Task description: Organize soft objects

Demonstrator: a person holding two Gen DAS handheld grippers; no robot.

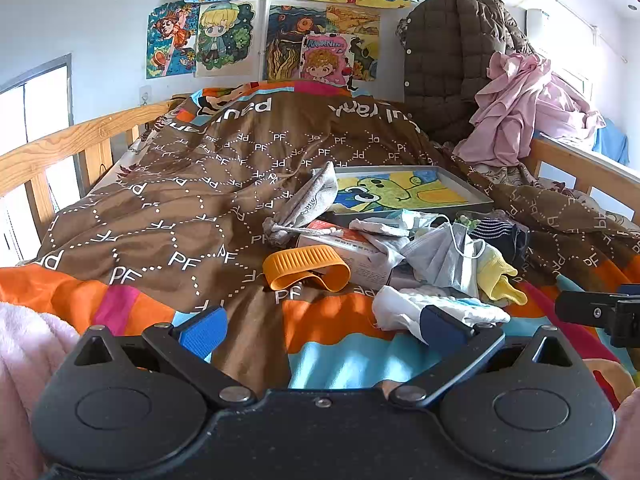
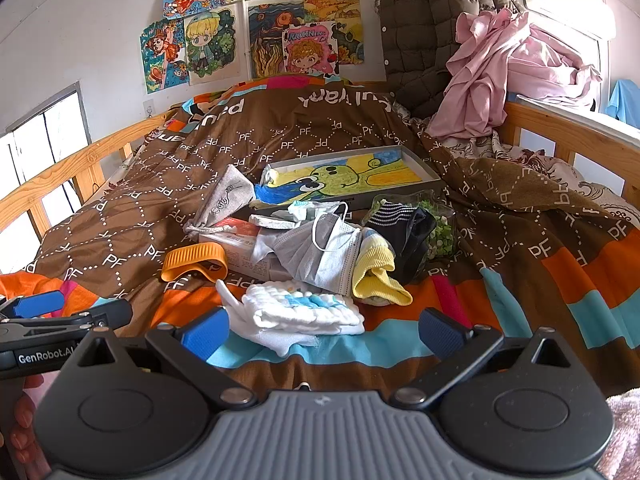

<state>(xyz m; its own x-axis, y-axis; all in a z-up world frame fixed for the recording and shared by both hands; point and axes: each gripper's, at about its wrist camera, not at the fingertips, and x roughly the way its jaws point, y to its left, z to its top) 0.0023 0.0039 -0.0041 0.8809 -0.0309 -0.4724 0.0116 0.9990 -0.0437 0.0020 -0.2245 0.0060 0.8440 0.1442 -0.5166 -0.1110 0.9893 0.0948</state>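
**A:** Both your grippers are empty with the jaws spread wide. Your right gripper hovers low over the white quilted cloth, which lies at the near edge of the pile on the bedspread. Your left gripper hangs beside it, over bare cover, with the same cloth just by its right finger.

**B:** So what can trip me up?

**A:** The pile is tangled. The grey face mask and the yellow sock lie right behind the cloth, and the mask's ear loop looks ready to catch — close too deep and you probably drag all three.

**B:** And the hard things?

**A:** The orange band and the small carton sit in the same heap, with the grey tray holding the drawing behind. Pull the mask or the grey pouch carelessly and the carton may slide along — it is no soft object.

**B:** Anything else?

**A:** The bedspread itself. Pinch low and you likely grab the cover with the cloth, lifting everything on it
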